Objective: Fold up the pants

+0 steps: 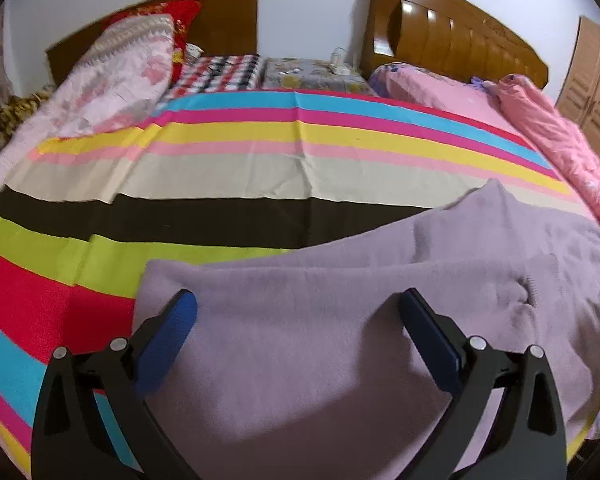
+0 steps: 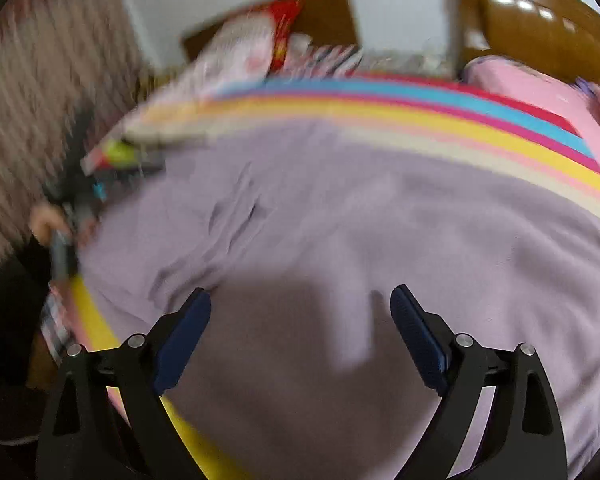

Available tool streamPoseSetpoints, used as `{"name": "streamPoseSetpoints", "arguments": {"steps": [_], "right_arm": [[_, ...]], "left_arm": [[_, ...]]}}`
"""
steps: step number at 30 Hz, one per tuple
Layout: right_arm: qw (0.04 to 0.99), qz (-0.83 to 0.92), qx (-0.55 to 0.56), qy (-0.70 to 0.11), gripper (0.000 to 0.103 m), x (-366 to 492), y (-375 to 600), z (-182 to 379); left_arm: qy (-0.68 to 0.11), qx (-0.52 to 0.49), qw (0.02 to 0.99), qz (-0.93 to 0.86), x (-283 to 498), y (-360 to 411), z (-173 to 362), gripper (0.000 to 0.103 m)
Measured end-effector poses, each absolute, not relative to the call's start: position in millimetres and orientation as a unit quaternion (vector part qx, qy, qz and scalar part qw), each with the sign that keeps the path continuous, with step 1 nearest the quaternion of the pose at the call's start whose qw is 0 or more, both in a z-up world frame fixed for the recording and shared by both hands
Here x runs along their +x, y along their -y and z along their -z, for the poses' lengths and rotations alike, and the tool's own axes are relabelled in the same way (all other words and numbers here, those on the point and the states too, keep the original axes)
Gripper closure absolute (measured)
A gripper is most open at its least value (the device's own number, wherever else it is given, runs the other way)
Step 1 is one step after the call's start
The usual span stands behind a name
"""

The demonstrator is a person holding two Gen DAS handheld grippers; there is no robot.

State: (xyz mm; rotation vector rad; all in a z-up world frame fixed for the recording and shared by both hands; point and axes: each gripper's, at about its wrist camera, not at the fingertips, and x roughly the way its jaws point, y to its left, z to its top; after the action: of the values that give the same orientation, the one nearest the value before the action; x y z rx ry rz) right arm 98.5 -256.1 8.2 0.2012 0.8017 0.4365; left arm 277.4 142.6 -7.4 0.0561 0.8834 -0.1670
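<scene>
Lilac pants [image 1: 340,300] lie folded on a bed with a bright striped sheet [image 1: 260,140]. My left gripper [image 1: 298,300] hovers over the near edge of the pants, its blue-padded jaws wide open with only flat fabric below them. In the blurred right wrist view the pants [image 2: 360,220] fill most of the picture. My right gripper [image 2: 300,300] stands open above them, nothing pinched between its pads. At the left of that view a hand [image 2: 46,220] holds the left gripper [image 2: 74,184] by the bed's edge.
Pillows [image 1: 116,80] and a checked cloth are piled at the back left before a dark headboard. A second bed with pink bedding [image 1: 440,88] and a rolled pink quilt [image 1: 560,148] lies at the right. A wooden wardrobe [image 1: 592,88] stands far right.
</scene>
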Motion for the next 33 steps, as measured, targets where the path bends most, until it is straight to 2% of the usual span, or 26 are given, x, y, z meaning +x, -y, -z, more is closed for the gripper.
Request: {"name": "streamPoseSetpoints", "arguments": {"steps": [3, 9, 13, 17, 20, 25, 28, 31, 33], "right_arm": [[0.912, -0.161, 0.201, -0.318, 0.015, 56, 327, -18], [0.877, -0.056, 0.364, -0.308, 0.015, -19, 419, 13], [0.855, -0.039, 0.382, -0.348, 0.015, -23, 427, 38], [0.854, -0.033, 0.385, -0.349, 0.017, -1, 426, 43], [0.853, -0.014, 0.371, -0.366, 0.019, 20, 429, 44], [0.837, -0.037, 0.362, -0.409, 0.016, 28, 418, 40], [0.826, -0.065, 0.391, -0.401, 0.016, 22, 423, 43], [0.829, -0.028, 0.415, -0.373, 0.024, 24, 437, 44], [0.83, -0.008, 0.423, -0.363, 0.025, 31, 440, 44]], "left_arm": [[-0.395, 0.054, 0.917, 0.019, 266, -140, -1, 0.002], [-0.294, 0.047, 0.954, 0.035, 216, -107, -43, 0.002], [-0.289, 0.08, 0.949, 0.095, 206, -53, -51, 0.002], [-0.282, 0.141, 0.934, 0.168, 206, 11, -49, 0.002], [-0.294, 0.175, 0.919, 0.196, 217, 39, -37, 0.002], [-0.378, 0.159, 0.883, 0.227, 250, 50, 4, 0.002], [-0.41, 0.147, 0.871, 0.227, 265, 50, 12, 0.002], [-0.43, 0.148, 0.861, 0.226, 272, 50, 20, 0.002], [-0.433, 0.149, 0.859, 0.229, 272, 49, 21, 0.002]]}}
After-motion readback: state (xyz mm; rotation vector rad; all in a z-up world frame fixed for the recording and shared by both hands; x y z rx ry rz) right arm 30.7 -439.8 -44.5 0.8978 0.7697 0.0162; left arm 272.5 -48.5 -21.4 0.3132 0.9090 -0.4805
